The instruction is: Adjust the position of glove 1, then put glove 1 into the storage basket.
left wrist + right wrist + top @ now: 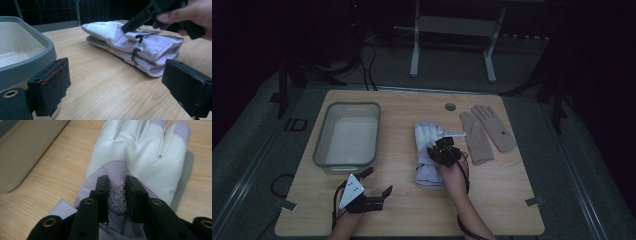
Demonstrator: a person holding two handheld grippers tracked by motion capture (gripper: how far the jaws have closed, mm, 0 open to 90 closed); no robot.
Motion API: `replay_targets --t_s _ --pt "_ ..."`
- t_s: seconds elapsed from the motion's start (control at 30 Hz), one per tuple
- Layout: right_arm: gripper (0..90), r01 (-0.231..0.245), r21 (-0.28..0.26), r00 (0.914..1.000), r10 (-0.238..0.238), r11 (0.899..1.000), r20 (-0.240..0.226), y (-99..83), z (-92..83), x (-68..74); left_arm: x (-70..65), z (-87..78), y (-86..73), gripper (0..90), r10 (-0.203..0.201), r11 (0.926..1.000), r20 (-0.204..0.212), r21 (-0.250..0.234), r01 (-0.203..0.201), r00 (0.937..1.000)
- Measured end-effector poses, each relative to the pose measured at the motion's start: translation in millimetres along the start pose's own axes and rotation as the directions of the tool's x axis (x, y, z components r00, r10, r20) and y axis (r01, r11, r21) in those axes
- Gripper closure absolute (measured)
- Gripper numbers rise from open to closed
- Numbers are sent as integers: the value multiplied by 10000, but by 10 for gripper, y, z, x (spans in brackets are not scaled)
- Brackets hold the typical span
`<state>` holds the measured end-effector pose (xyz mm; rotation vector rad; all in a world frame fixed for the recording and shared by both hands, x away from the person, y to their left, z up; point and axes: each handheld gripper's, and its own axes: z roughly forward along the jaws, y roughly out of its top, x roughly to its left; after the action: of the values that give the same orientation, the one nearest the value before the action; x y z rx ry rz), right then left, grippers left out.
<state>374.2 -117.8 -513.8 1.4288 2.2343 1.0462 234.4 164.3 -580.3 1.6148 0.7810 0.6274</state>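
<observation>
Fingers (102, 195) of right gripper (117, 185) pinch back of soft white-and-lilac padded fabric glove (135, 157) mid-tabletop; left gripper (376, 181) open, empty. Glove light, floppy; grip at stiffer cuff.

I can read one marking: a round purple badge (118, 197) on the back of the lavender-and-white ski glove (136, 155), seen between the jaws in my right gripper view. It carries a white snowflake ringed by white letters; I make out "SP" at the top and "SPOR" below, the rest covered.
</observation>
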Motion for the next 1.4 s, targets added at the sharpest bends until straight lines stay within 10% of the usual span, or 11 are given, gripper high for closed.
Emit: replay_targets --t_s 0.53,0.9,1.23,1.4 --pt "140 263 -857 9938 -353 9960 -1051 106 -534 -299 -43 104 116 83 -537 9906 538 1287 464 9971" --pt "149 1099 -873 9801 -1226 9901 -1559 -111 -693 -636 -280 352 407 84 -352 9648 1650 2629 -96 9857" --pt "112 290 -431 9851 -359 9987 -1682 -7 -659 -665 -357 885 922 143 -926 9500 2236 3115 189 9703" --pt "241 153 -403 9840 -222 9991 -1770 130 -524 -612 -386 1017 916 212 -858 9377 1905 3472 146 9779"
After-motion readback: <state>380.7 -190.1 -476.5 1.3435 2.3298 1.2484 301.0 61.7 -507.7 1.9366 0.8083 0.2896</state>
